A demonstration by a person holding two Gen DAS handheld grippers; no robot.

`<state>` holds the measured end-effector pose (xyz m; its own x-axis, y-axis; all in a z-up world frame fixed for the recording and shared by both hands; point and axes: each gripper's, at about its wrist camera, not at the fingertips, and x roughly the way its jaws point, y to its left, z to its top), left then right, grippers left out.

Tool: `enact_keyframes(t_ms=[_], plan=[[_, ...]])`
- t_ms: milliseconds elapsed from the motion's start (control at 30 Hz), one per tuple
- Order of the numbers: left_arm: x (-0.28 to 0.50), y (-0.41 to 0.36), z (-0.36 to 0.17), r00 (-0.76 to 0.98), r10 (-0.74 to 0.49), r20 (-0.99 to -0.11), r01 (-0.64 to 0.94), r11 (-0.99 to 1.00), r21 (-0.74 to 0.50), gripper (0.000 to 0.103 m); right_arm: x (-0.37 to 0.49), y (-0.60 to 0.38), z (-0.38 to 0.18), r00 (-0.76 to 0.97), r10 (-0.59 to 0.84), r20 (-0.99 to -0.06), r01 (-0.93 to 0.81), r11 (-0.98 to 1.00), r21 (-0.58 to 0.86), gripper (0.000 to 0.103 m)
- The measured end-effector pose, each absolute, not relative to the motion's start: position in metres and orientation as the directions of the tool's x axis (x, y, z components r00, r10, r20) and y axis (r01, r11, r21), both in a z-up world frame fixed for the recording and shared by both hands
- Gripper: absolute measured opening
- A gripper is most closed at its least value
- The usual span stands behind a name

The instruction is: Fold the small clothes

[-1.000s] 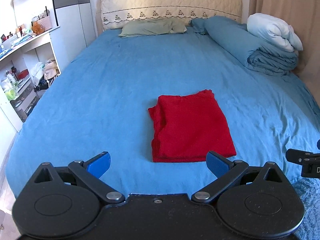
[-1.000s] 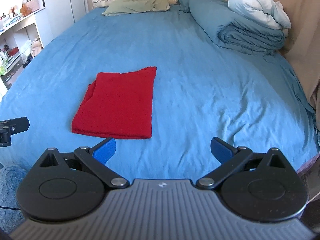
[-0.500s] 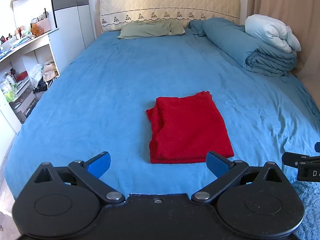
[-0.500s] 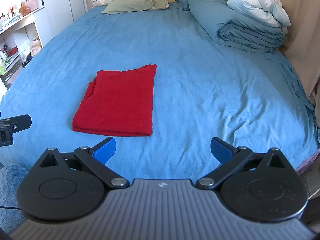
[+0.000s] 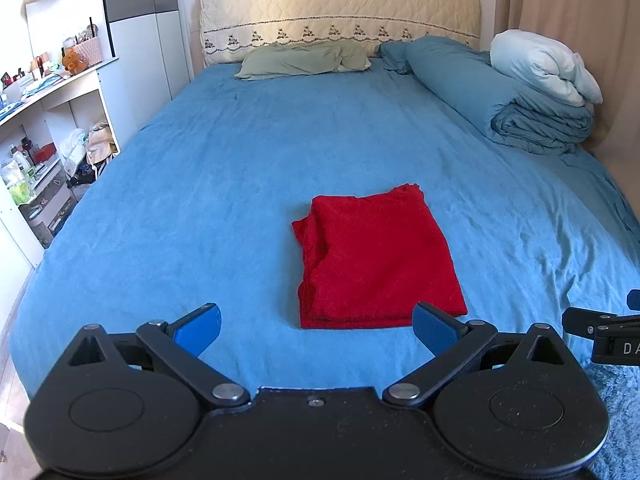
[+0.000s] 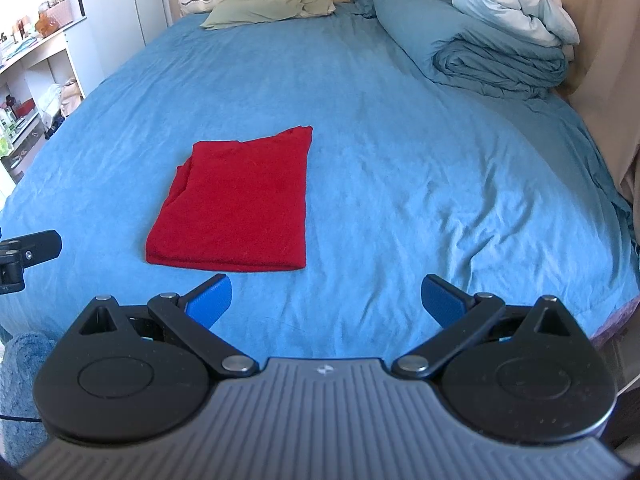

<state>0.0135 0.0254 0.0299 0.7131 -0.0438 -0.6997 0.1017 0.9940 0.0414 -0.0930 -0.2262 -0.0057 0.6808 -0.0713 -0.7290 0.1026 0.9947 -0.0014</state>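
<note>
red garment: soft matt knit cloth
bedsheet: matt creased fabric
left gripper: matt black plastic, blue pads
headboard: quilted cloth

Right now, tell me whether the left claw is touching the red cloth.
Apart. In the right wrist view, the left claw sits off to the side of the folded red cloth, with blue bedsheet visible between them.

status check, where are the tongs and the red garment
Left tongs open, empty. Right tongs open, empty. Red garment lies folded flat on the blue bed sheet, untouched. Nothing on or beside it.
</note>
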Motion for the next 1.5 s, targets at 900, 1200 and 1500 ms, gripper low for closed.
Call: enact_keyframes(t_ms=[900,1200,1500], plan=[[0.0129,0.0193,0.0312,0.717,-0.042,-0.696,0.105,0.993,0.048,0.103,-0.0927,-0.2302,-0.0065,0.678,-0.068,-0.732,0.109,0.994,0.009,0.103],[0.0136,0.0202,0.0315,0.716,-0.039,-0.697,0.102,0.994,0.05,0.103,-0.0931,-0.2314,-0.0066,0.68,-0.067,-0.73,0.107,0.994,0.008,0.103],[0.0132,0.0198,0.0321,0.727,-0.025,-0.687,0.1,0.993,0.069,0.103,-0.0941,-0.2312,-0.0056,0.682,-0.064,-0.729,0.103,0.995,0.01,0.103]])
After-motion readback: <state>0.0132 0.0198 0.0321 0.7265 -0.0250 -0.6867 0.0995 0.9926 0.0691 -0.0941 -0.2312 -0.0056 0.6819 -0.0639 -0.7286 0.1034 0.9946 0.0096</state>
